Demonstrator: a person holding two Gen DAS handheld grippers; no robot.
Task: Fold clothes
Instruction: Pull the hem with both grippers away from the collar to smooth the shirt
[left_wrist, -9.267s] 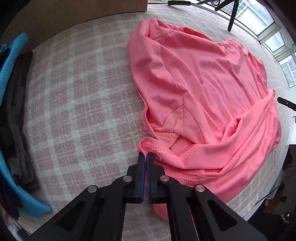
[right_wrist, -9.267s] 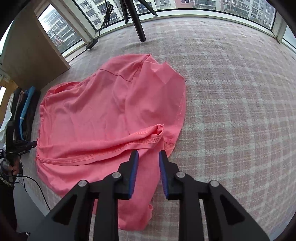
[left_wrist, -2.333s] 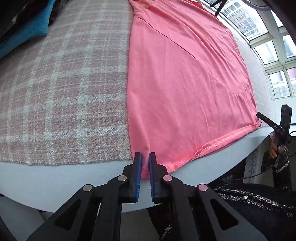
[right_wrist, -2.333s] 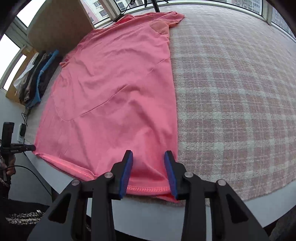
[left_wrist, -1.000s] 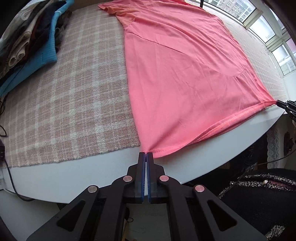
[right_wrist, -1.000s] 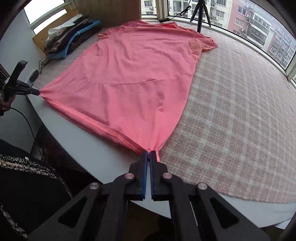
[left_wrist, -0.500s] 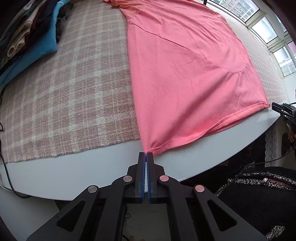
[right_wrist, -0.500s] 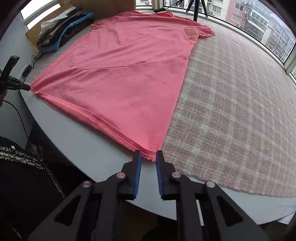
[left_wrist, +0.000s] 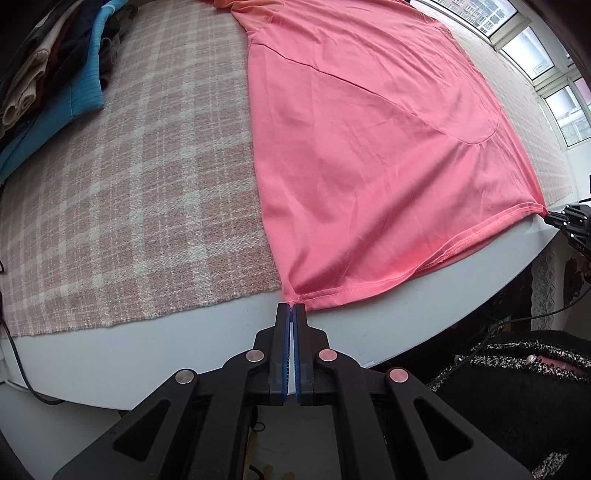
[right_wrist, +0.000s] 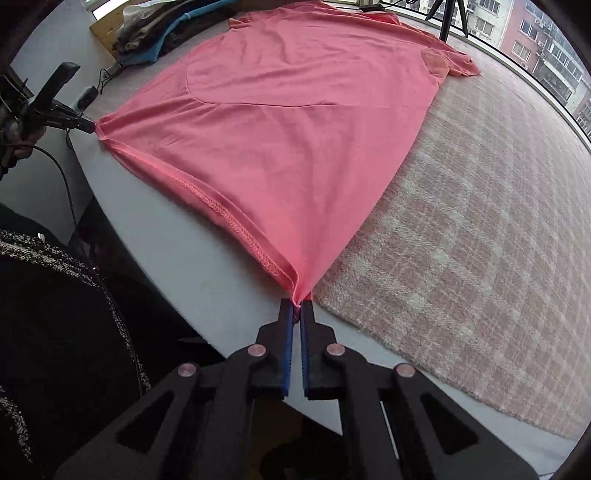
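Half a second before, the right claw (right_wrist: 296, 304) had stood with its jaws a little apart at the hem corner of the pink shirt (right_wrist: 295, 122); at this moment they were clenched on that corner, a pinch of pink cloth showing between the blue pads. The left claw (left_wrist: 293, 308) was as it had been then, clenched on the other hem corner, its tips meeting right at the shirt's bottom edge. Nine seconds back the shirt had lain crumpled in a heap; here it was spread flat, hem toward the person, collar and sleeves far off toward the windows.

The shirt lay on the plaid cloth (left_wrist: 122, 192) that covered most of the white worktop (left_wrist: 147, 343). Its hem hung past the cloth's near edge onto the bare rim of the worktop, drawn taut between the two claws so that each corner pulled to a point. In the left wrist view the right claw appeared at the far right, gripping its corner; in the right wrist view the left claw did the same at the far left.

A pile of folded clothes (left_wrist: 62, 74), blue and dark, sat well apart from the shirt on the left side of the worktop. A dark speckled sleeve (right_wrist: 44, 295) showed below the rim.
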